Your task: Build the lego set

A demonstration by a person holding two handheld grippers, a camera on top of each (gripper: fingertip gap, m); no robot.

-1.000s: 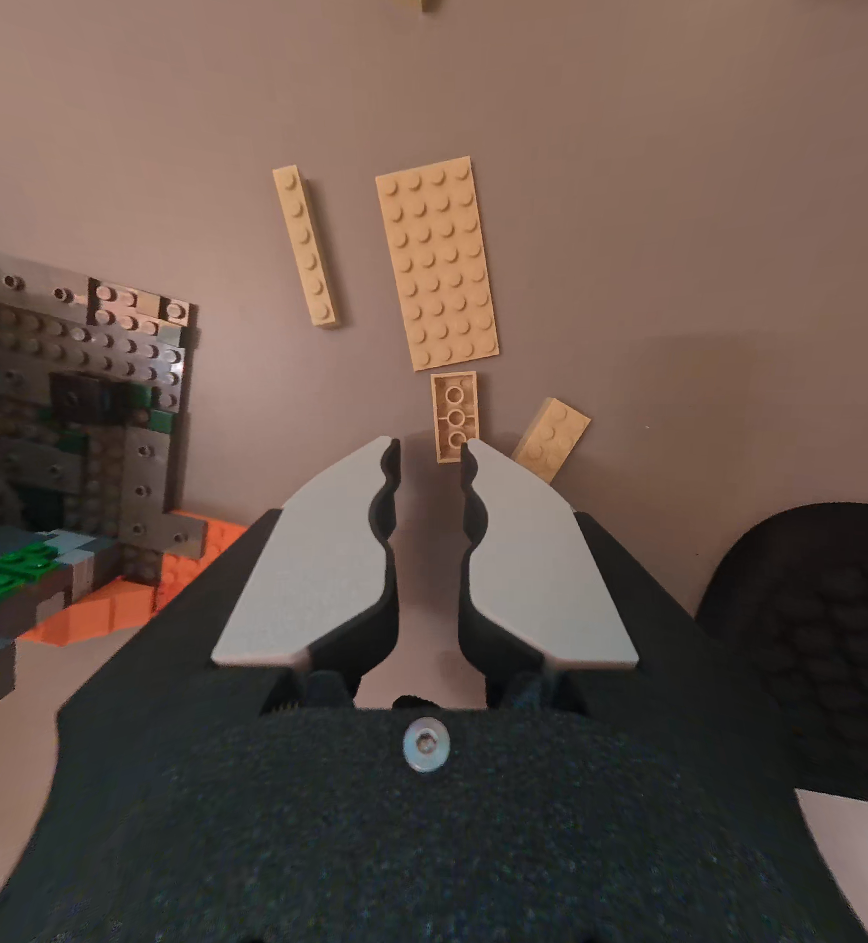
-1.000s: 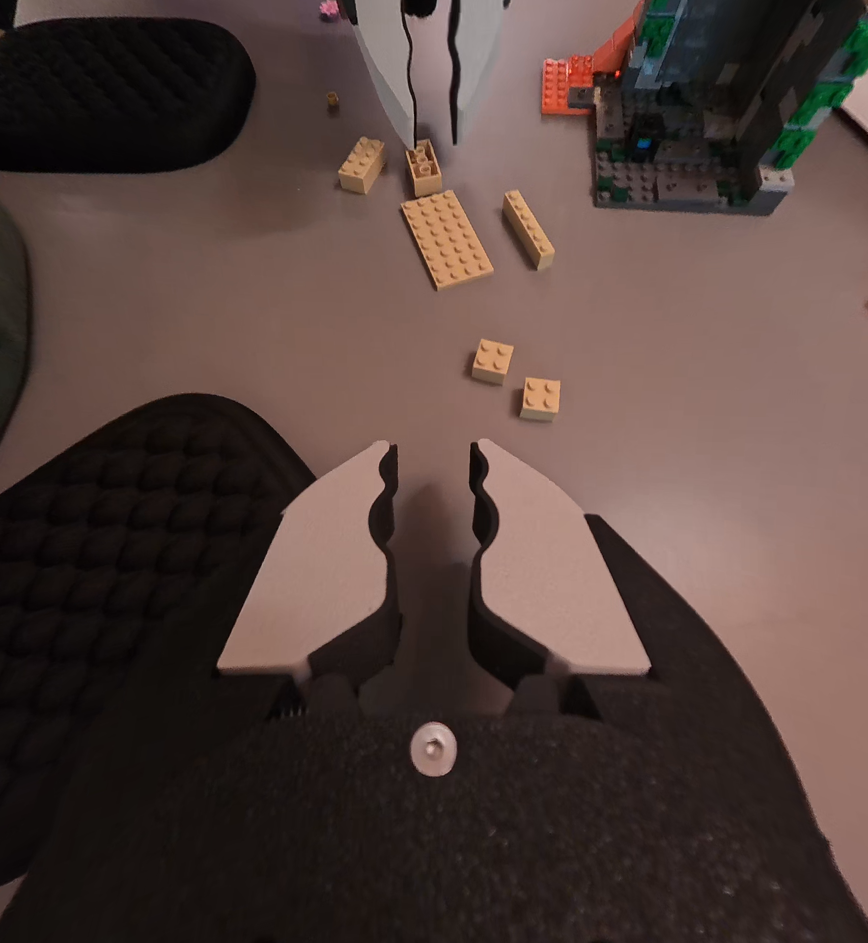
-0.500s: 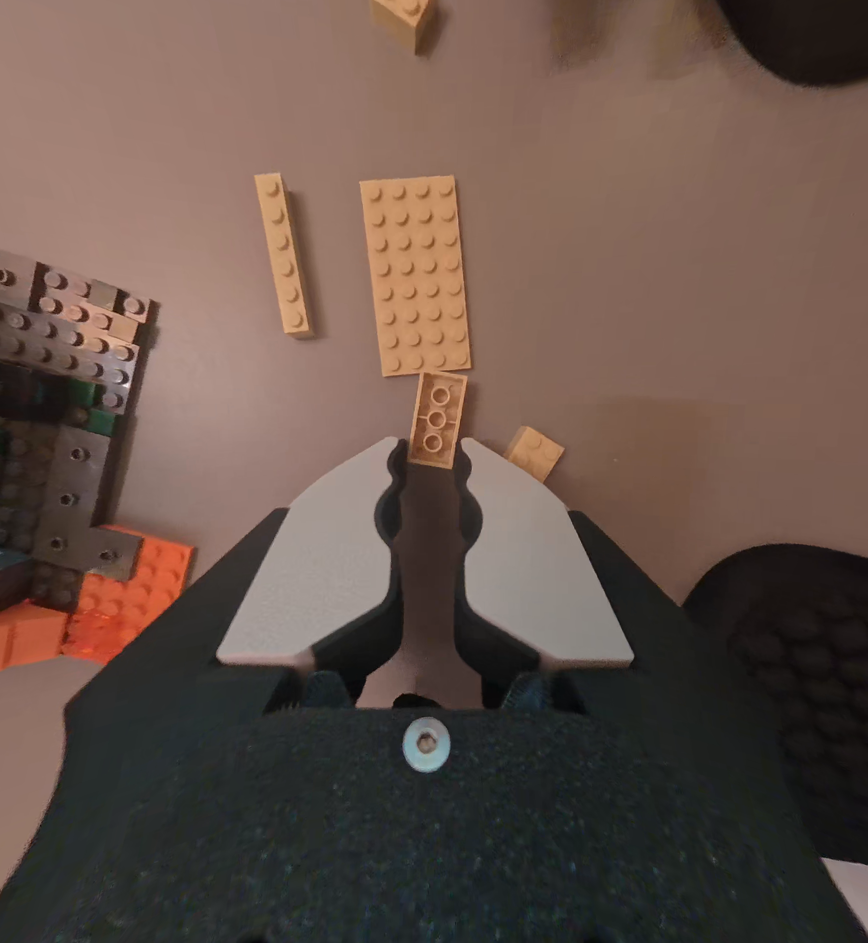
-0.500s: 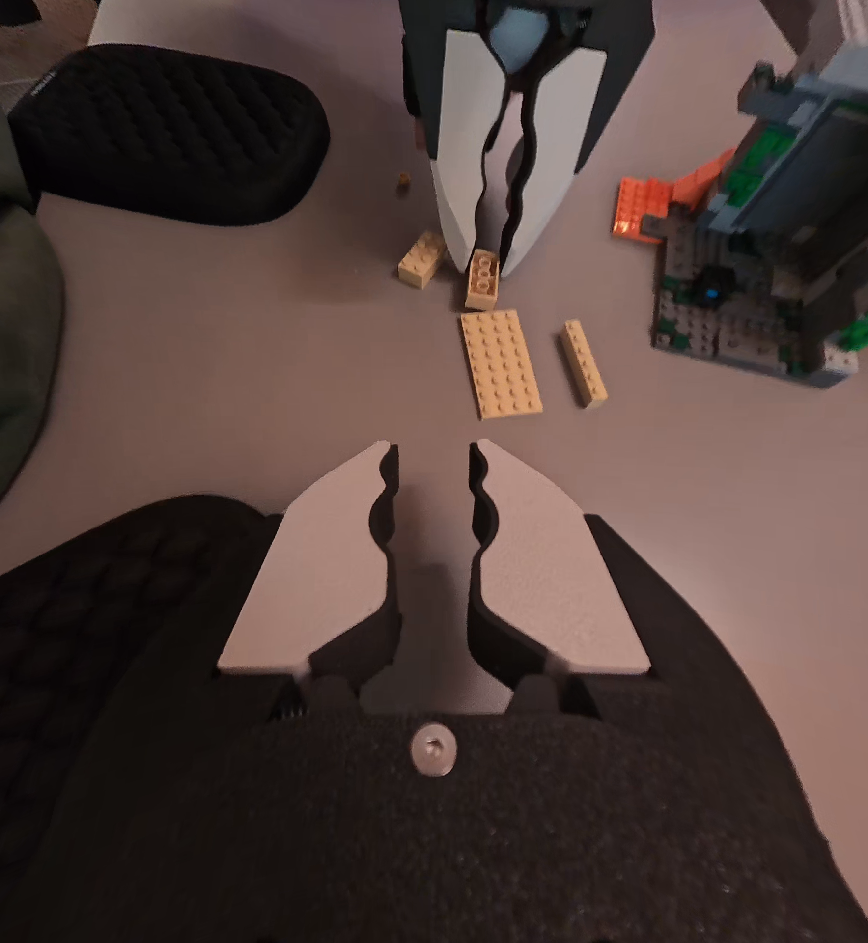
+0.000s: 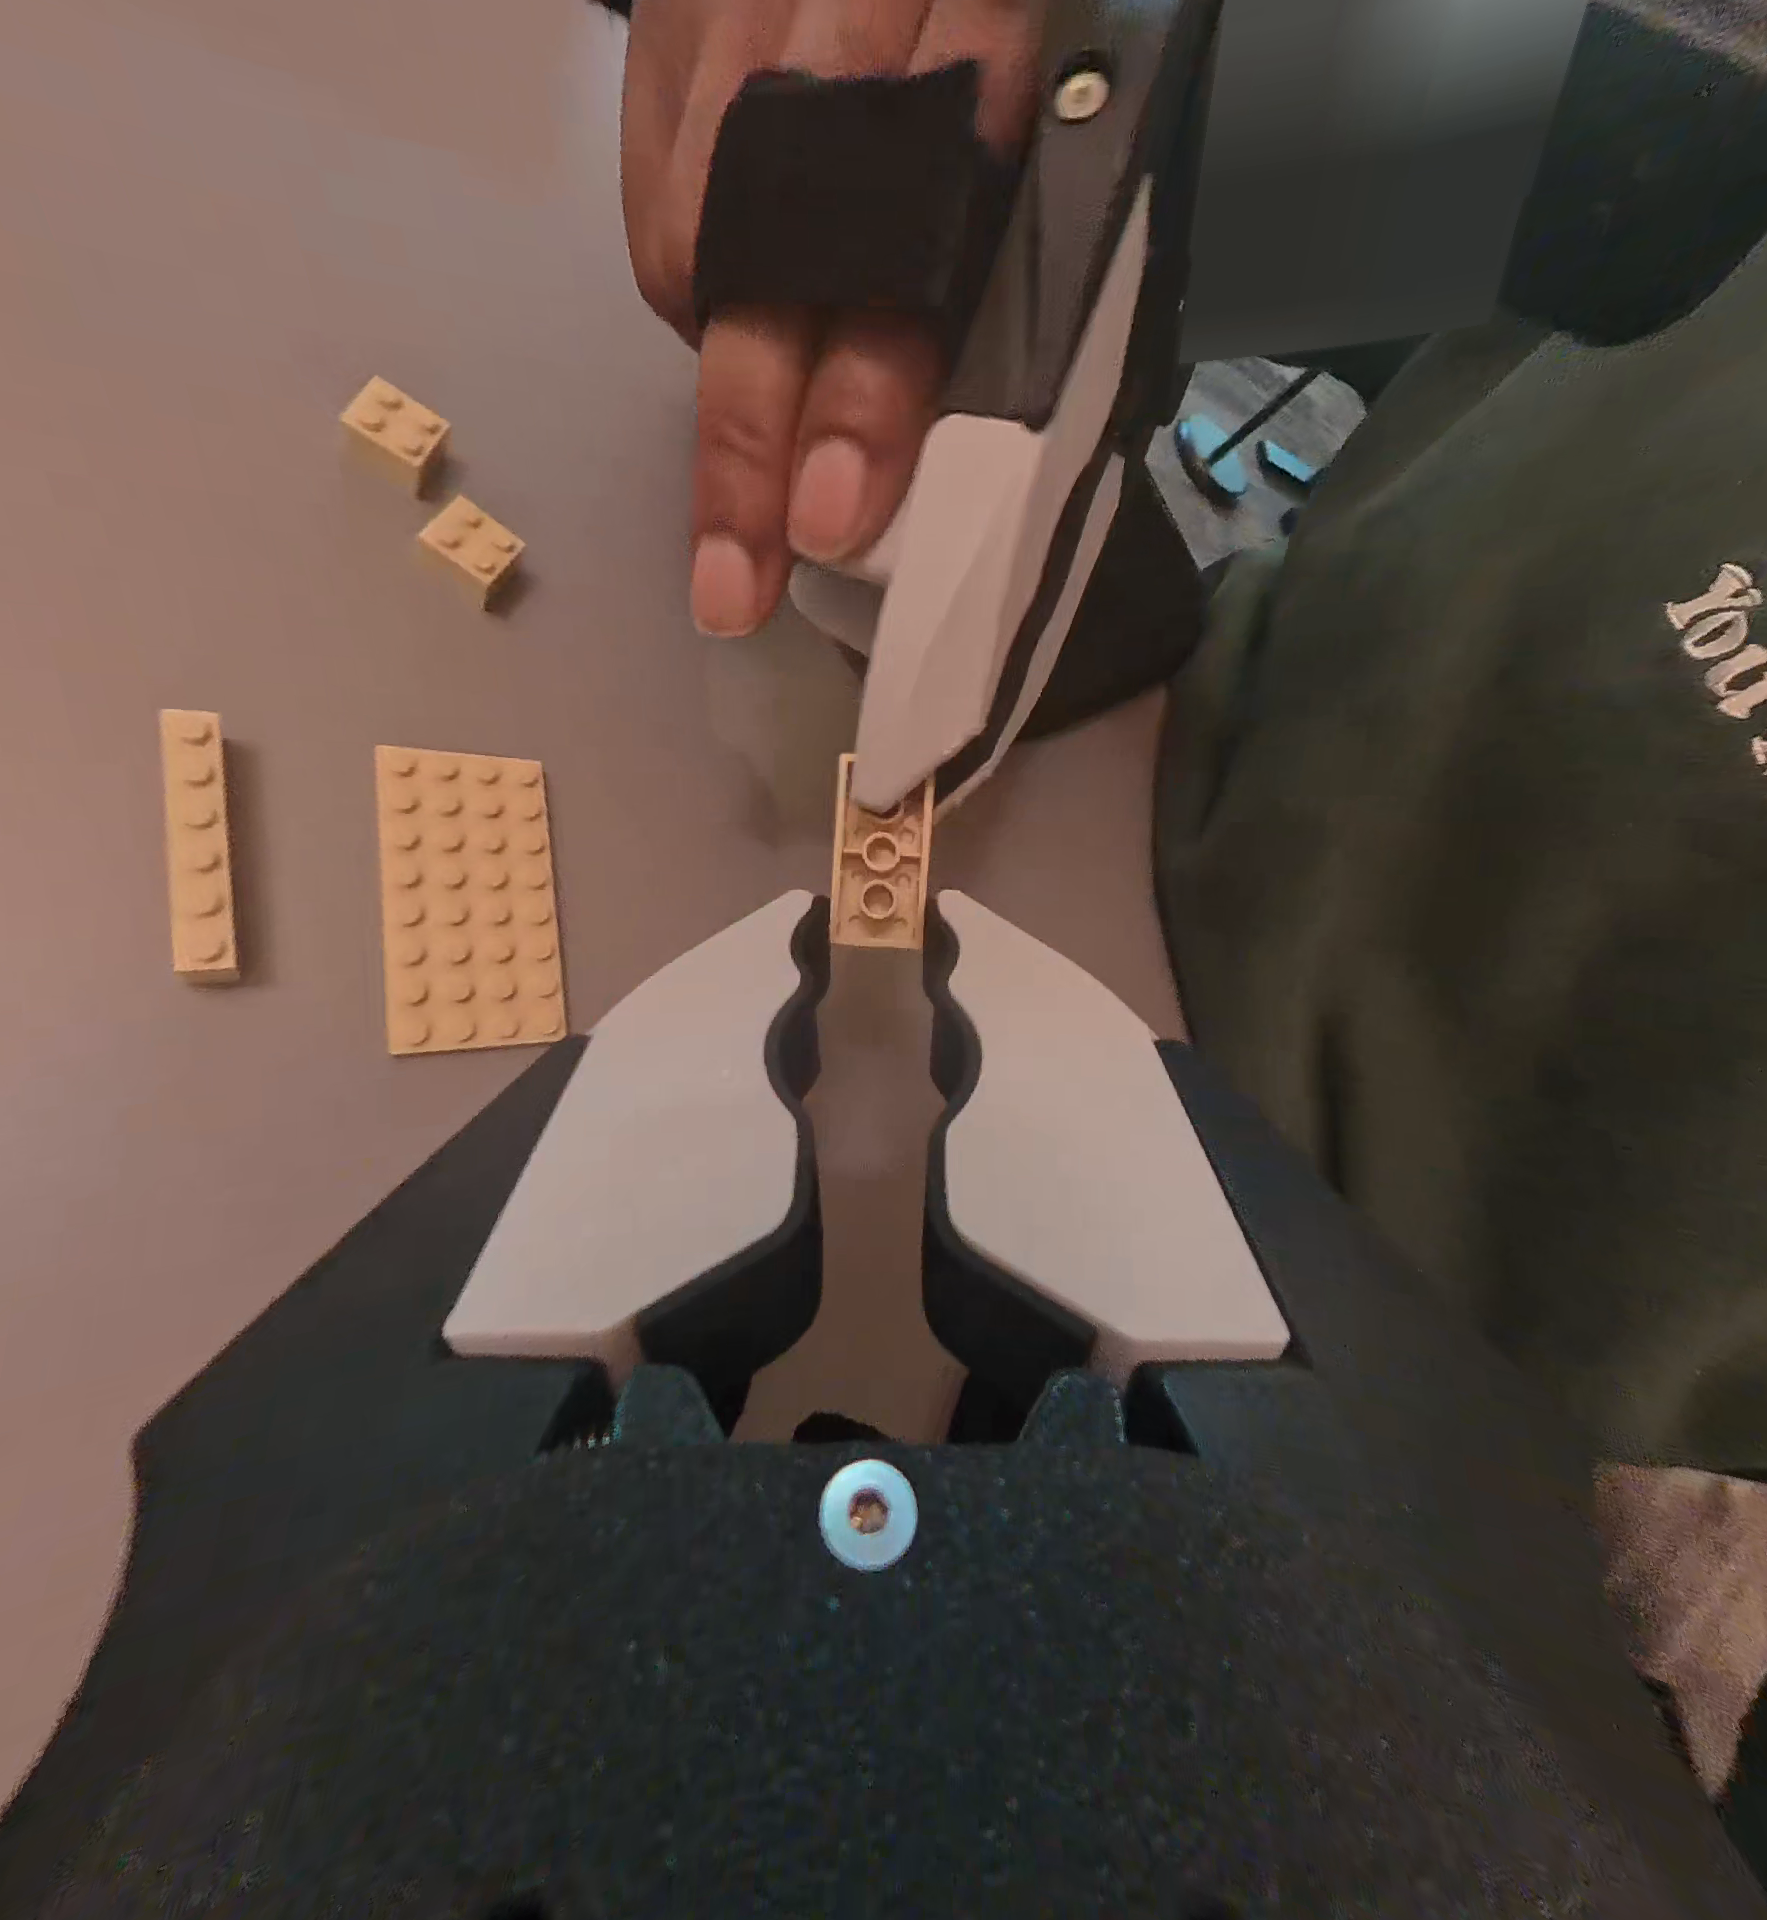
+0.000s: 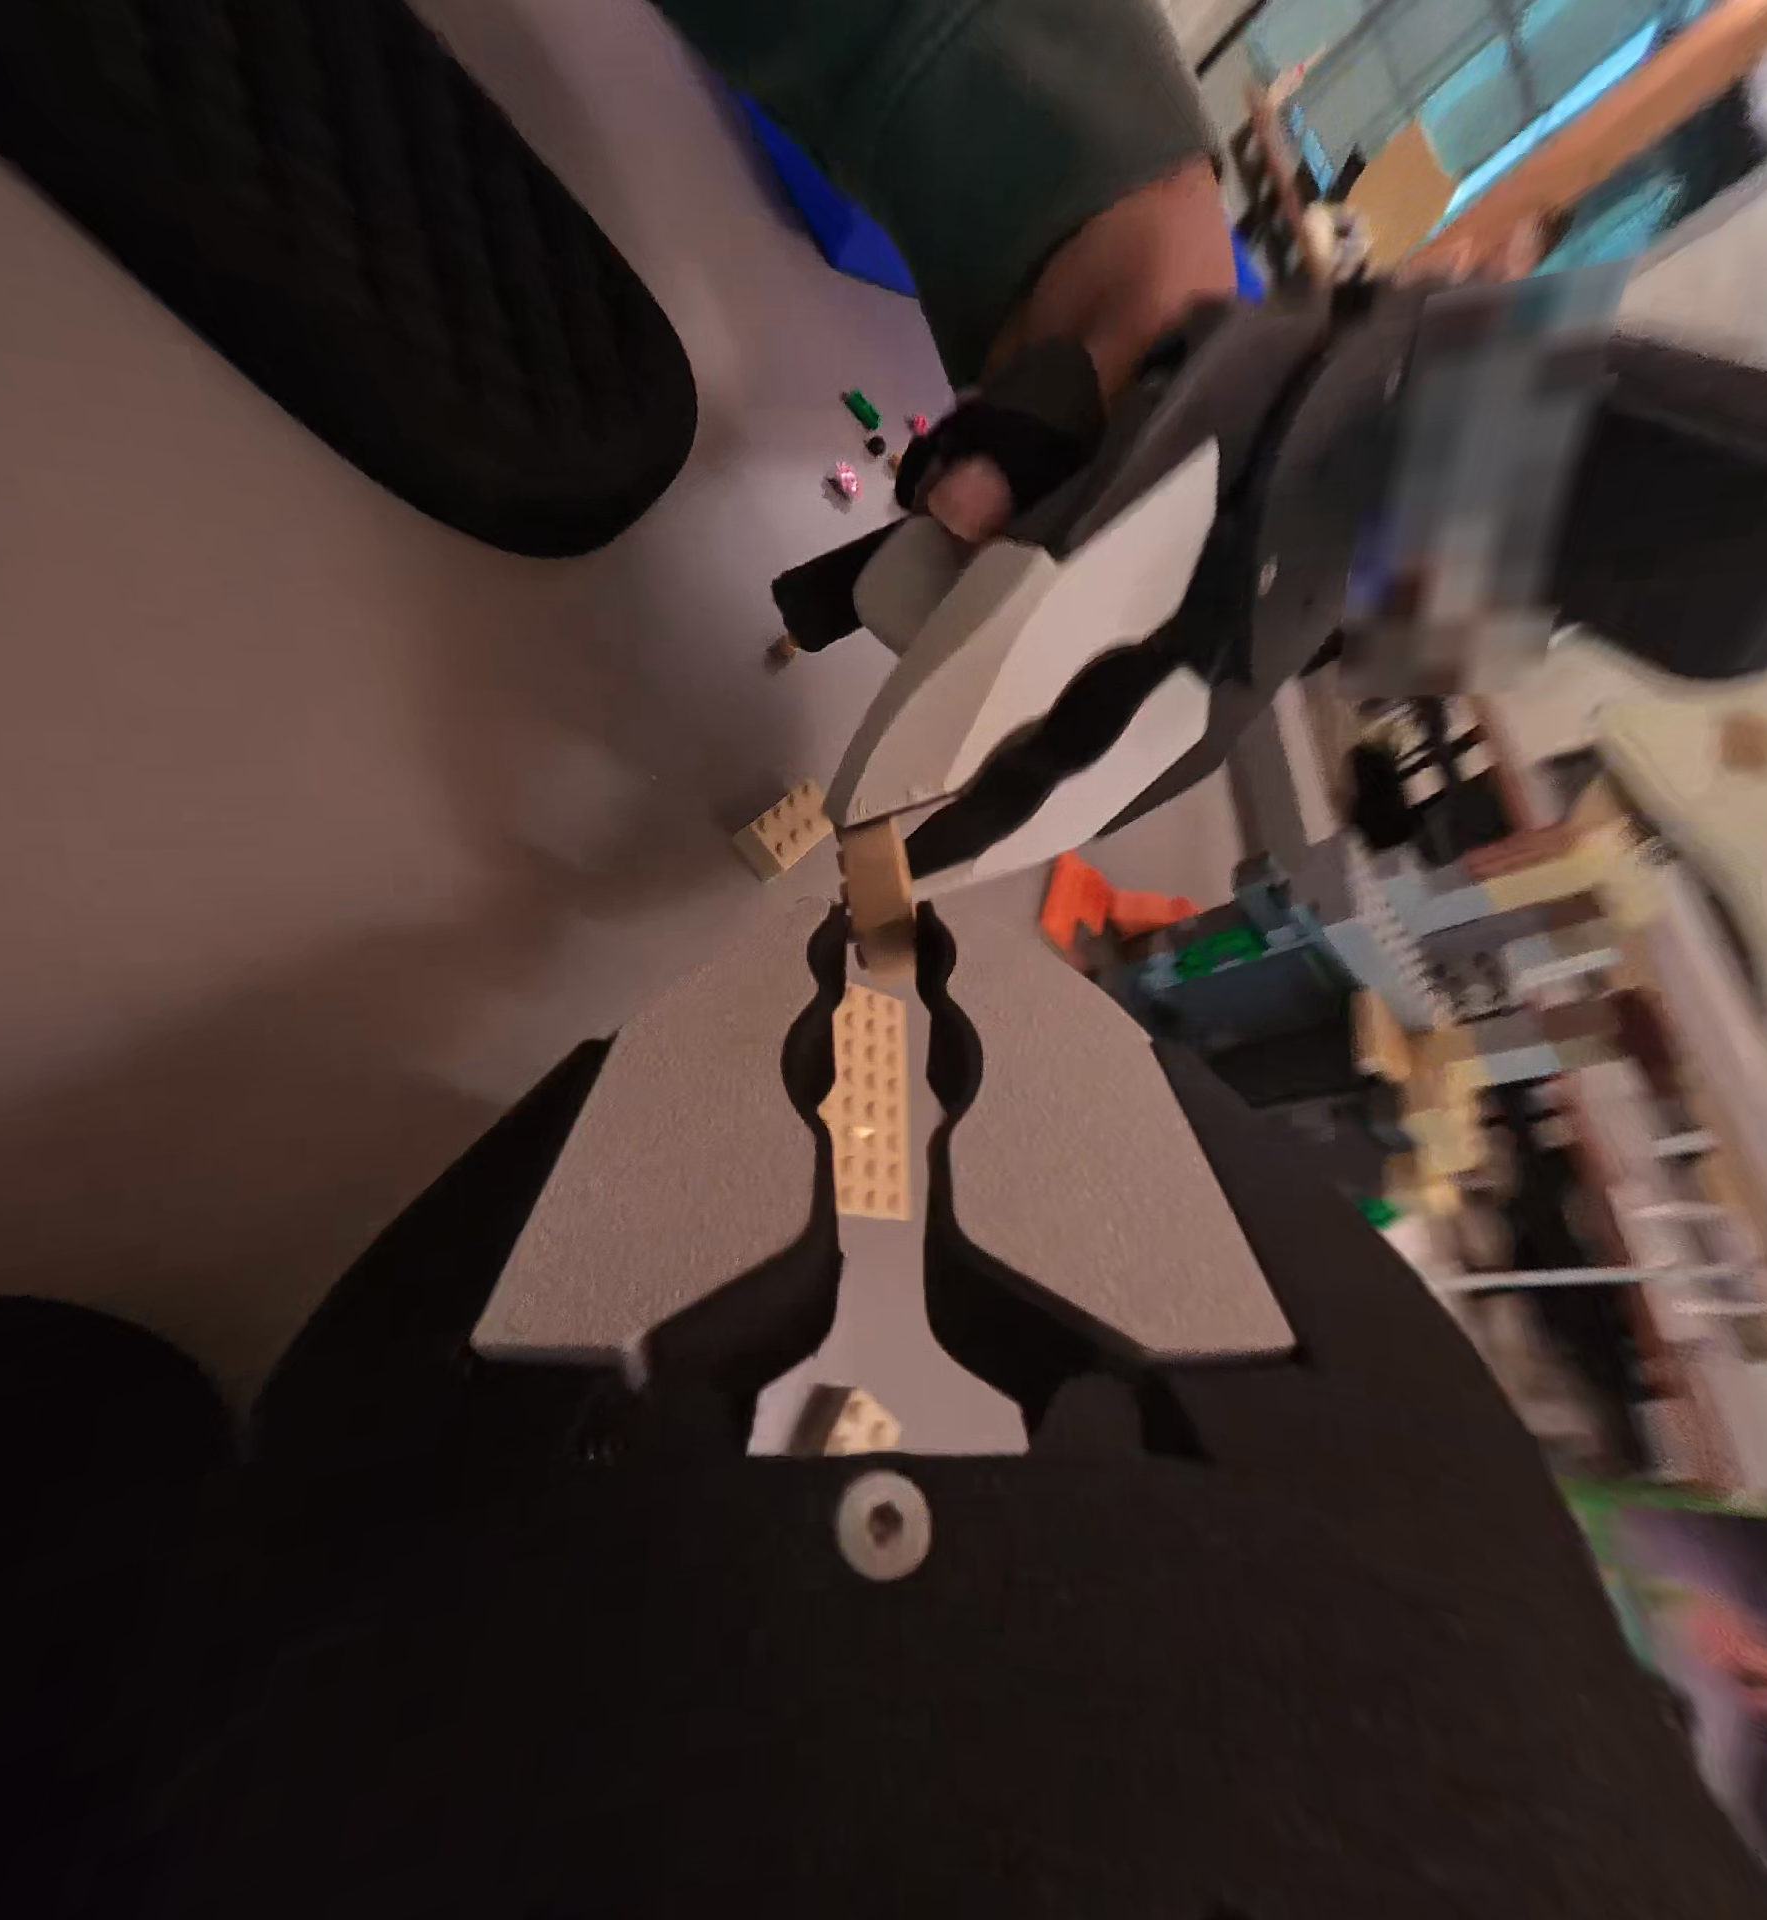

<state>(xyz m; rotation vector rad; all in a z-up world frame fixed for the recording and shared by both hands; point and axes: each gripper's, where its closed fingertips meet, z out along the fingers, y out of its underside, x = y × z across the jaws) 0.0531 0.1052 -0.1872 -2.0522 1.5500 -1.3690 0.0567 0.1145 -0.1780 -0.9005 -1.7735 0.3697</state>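
A tan two-by-four brick (image 5: 879, 873) is held in the air, hollow underside toward the left wrist camera. My left gripper (image 5: 877, 920) is shut on its near end, one fingertip on each long side. My right gripper (image 5: 900, 805) comes down from above and pinches the far end across its top and bottom faces. In the blurred right wrist view the same brick (image 6: 877, 894) sits edge-on between my right gripper's (image 6: 874, 923) tips, with the left gripper (image 6: 874, 826) holding it from the upper right.
On the grey table lie a tan four-by-eight plate (image 5: 468, 899), a long tan brick (image 5: 198, 847) and two small tan bricks (image 5: 396, 431) (image 5: 474, 545). Another tan brick (image 6: 780, 831), the grey-green Lego build (image 6: 1378, 987), a black pad (image 6: 391, 260). A person's hand (image 5: 785, 416) and dark sweatshirt (image 5: 1481, 935) are close. Left and right tips are no more than a few centimetres apart.
My left gripper has lifted the tan brick off the table and turned toward the person. My right gripper has swung in and closed on the brick's other end.
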